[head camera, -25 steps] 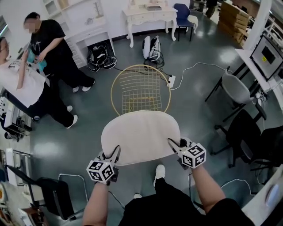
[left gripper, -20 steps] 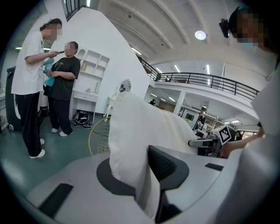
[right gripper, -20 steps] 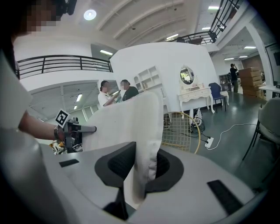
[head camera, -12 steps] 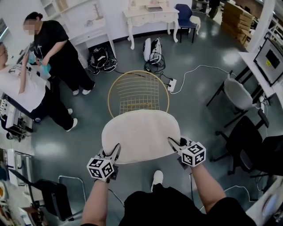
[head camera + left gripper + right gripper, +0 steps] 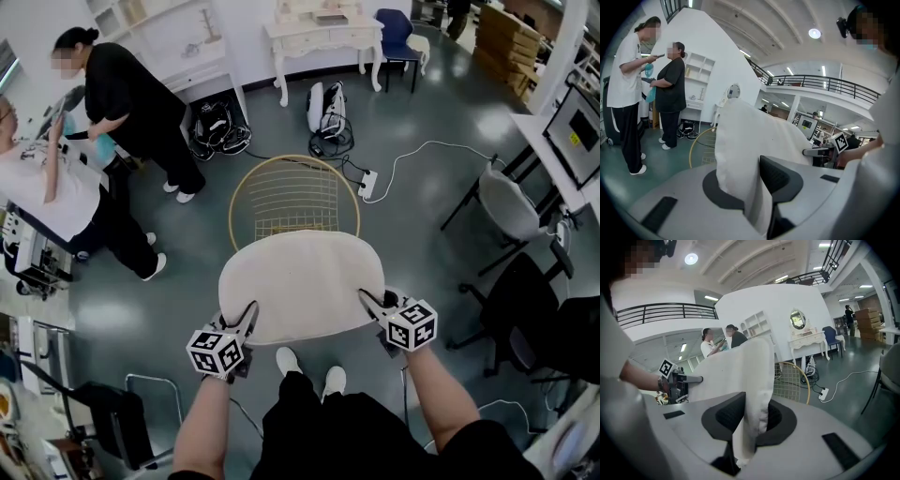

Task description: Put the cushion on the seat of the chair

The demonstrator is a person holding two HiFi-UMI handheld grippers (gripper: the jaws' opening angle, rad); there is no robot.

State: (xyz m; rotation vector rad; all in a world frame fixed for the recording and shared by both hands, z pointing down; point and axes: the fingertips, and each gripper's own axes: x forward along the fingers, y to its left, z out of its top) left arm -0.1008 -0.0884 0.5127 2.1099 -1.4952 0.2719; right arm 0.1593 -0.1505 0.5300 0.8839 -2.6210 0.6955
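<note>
A cream oval cushion (image 5: pixel 300 286) hangs in the air between my two grippers, its far edge overlapping the near rim of the gold wire chair (image 5: pixel 293 195) on the floor. My left gripper (image 5: pixel 246 316) holds the cushion's near left edge; its jaws are opening, with the fabric (image 5: pixel 745 140) still pinched between them. My right gripper (image 5: pixel 370 302) is shut on the near right edge, where the cushion (image 5: pixel 754 376) folds between the pads. The chair's wire seat (image 5: pixel 794 378) shows beyond the cushion, and its rim (image 5: pixel 696 140) appears low on the left.
Two people (image 5: pixel 122 103) stand at the left by a table. Bags (image 5: pixel 323 105), a power strip (image 5: pixel 367 183) with a cable and a white dresser (image 5: pixel 323 33) lie beyond the chair. A grey chair (image 5: pixel 506 192) and black office chairs (image 5: pixel 525 291) stand to the right.
Both grippers have carried the cushion forward, so it now overlaps more of the gold chair. The person's feet have stepped up beneath it. The person in black has shifted position.
</note>
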